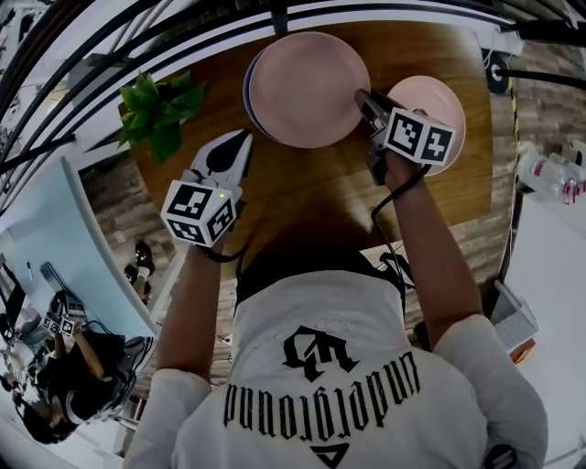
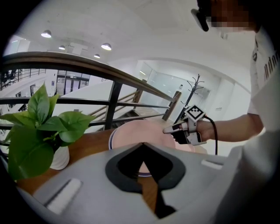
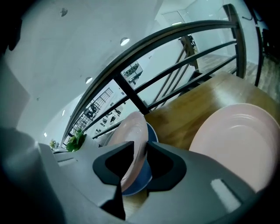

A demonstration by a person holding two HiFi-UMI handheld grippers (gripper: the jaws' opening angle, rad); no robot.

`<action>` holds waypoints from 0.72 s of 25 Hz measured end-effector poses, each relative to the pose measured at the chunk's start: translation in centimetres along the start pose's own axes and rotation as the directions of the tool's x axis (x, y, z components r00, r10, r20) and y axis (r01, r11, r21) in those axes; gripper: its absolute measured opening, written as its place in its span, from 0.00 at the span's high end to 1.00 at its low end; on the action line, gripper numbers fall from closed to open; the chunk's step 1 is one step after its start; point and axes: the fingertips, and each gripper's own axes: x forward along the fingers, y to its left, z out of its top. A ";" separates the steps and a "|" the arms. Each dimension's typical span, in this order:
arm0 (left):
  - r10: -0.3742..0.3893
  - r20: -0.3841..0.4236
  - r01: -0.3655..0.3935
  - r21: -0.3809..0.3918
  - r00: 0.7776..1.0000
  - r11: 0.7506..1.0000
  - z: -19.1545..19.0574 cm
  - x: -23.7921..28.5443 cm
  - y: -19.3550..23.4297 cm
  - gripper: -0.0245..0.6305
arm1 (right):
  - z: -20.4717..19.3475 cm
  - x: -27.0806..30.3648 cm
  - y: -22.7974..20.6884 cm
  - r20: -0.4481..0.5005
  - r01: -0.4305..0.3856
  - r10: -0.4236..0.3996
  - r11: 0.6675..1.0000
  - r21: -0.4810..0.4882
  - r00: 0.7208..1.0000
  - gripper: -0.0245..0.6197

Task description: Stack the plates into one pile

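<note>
Head view. Round wooden table [image 1: 302,188] by a dark railing [image 1: 183,27]. At its far side the upper pink plate [image 1: 307,87] lies on a blue plate [image 1: 247,92], of which only a sliver of rim shows on the left. A second pink plate [image 1: 444,96] sits alone just to the right, apart from the pile. A leafy plant [image 1: 160,110] stands at the table's left edge. The right gripper [image 1: 362,96] reaches to the right rim of the upper pink plate and partly covers the second one. The left gripper [image 1: 243,139] hangs over bare wood near the pile's left side, touching nothing.

Left gripper view. The left gripper [image 2: 142,144] has its jaw tips meeting in a point, with nothing between them. Beyond them the upper pink plate [image 2: 140,130] lies on the table [image 2: 87,148], a pale line of the blue plate [image 2: 110,141] at its left rim. The right gripper [image 2: 168,129] is at that plate's right edge. The plant [image 2: 39,127] stands at the left in a white pot [image 2: 59,158].

Right gripper view. The right gripper [image 3: 140,143] has its jaws a narrow way apart. The near rim of the upper pink plate [image 3: 131,131] stands between them. A thin dark line separates the rim from one jaw, so the pads do not look pressed on it. The blue plate [image 3: 143,177] shows under and beside it. The second pink plate [image 3: 236,144] lies by itself on the table [image 3: 188,111] to the right. The plant [image 3: 76,141] is small in the distance.
</note>
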 end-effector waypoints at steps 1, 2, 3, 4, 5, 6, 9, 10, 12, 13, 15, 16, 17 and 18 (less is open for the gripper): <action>-0.001 -0.001 0.001 0.000 1.000 1.000 0.0 0.0 0.0 0.89 | 0.1 0.0 0.1 0.004 0.005 -0.005 1.000 -0.015 1.000 0.83; 0.000 0.000 0.000 0.000 1.000 1.000 -0.1 0.0 0.0 0.89 | 0.1 0.0 0.1 0.010 0.009 -0.009 1.000 -0.026 1.000 0.81; 0.002 0.004 -0.002 0.001 1.000 1.000 -0.1 0.0 0.1 0.89 | 0.1 0.1 0.0 0.016 0.014 -0.013 0.999 -0.034 1.000 0.79; 0.004 0.008 -0.004 0.004 1.000 1.000 -0.1 0.0 0.2 0.89 | 0.1 0.2 -0.1 0.021 0.020 -0.019 0.999 -0.040 1.000 0.75; 0.005 0.012 -0.005 0.006 1.000 1.000 0.0 0.0 0.2 0.89 | 0.0 0.2 -0.3 0.026 0.029 -0.027 0.998 -0.047 0.999 0.74; 0.004 0.014 -0.004 0.008 1.000 1.000 0.0 0.0 0.1 0.89 | 0.0 0.0 -0.5 0.030 0.040 -0.038 0.998 -0.058 0.999 0.73; -0.001 0.009 0.001 0.009 1.000 1.000 -0.2 0.1 -0.1 0.89 | 0.3 -0.5 -0.9 0.049 0.071 -0.067 0.993 -0.099 0.997 0.73; -0.002 0.008 0.002 0.008 1.000 1.000 -0.3 0.1 -0.1 0.89 | 0.4 -0.6 -1.0 0.056 0.078 -0.072 0.992 -0.104 0.996 0.73; -0.002 0.005 0.002 0.002 1.000 1.000 -0.5 0.0 -0.2 0.89 | 0.6 -0.8 -1.0 0.067 0.085 -0.079 0.991 -0.105 0.995 0.73; -0.003 0.005 0.003 -0.001 1.000 1.000 -0.7 0.0 -0.2 0.89 | 0.6 -0.9 -1.0 0.069 0.087 -0.080 0.991 -0.105 0.994 0.73; -0.005 0.005 0.005 -0.003 1.000 1.000 -0.8 0.0 -0.4 0.89 | 0.6 -1.1 -0.9 0.070 0.086 -0.078 0.990 -0.112 0.994 0.73; -0.006 0.006 0.006 -0.003 1.000 1.000 -0.8 0.0 -0.5 0.89 | 0.6 -1.2 -0.7 0.071 0.084 -0.076 0.990 -0.118 0.995 0.73; -0.006 0.007 0.006 -0.002 1.000 1.000 -0.7 0.0 -0.6 0.89 | 0.5 -1.3 -0.5 0.071 0.082 -0.074 0.989 -0.123 0.995 0.73; -0.006 0.009 0.007 -0.001 1.000 1.000 -0.6 -0.1 -0.7 0.89 | 0.5 -1.4 -0.3 0.070 0.079 -0.070 0.989 -0.127 0.995 0.73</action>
